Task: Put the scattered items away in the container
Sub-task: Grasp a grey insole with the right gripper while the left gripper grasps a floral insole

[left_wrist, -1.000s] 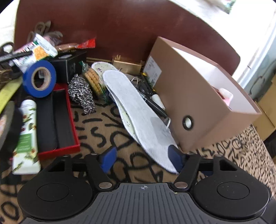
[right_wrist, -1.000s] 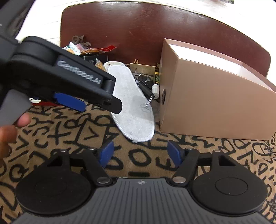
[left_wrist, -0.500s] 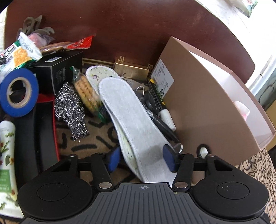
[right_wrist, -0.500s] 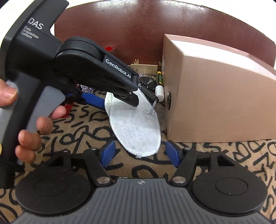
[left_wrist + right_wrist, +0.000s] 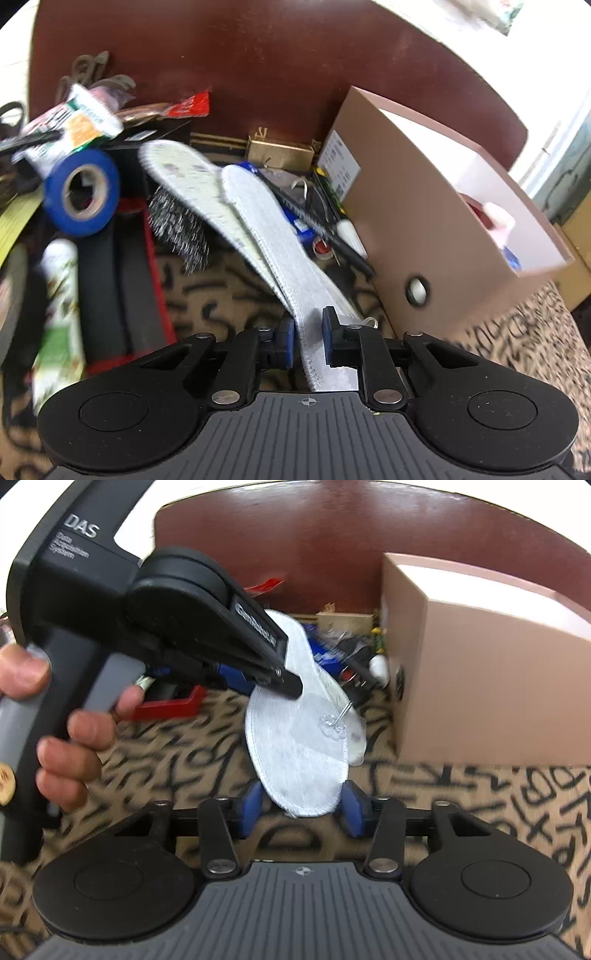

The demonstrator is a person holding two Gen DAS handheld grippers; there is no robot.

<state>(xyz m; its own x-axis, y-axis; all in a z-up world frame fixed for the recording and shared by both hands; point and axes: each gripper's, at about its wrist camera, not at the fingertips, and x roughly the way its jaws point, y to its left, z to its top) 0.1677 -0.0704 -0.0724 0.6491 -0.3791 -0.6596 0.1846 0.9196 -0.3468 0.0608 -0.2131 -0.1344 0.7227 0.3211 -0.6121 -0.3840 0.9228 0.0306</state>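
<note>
Tan cloth (image 5: 480,812) with black squiggles lies under left fingers (image 5: 287,343) clenched on insoles (image 5: 258,229); right fingers (image 5: 352,808) unclenched.

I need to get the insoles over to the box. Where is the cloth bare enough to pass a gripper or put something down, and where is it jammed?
Bare patterned cloth lies in front of the brown box, and a smaller patch between the red tray and the insoles. Crowded: the strip beside the box with the marker, and the rear left around the blue tape roll.

Two insoles (image 5: 258,221) – one box (image 5: 413,229) – one tape roll (image 5: 82,192).
</note>
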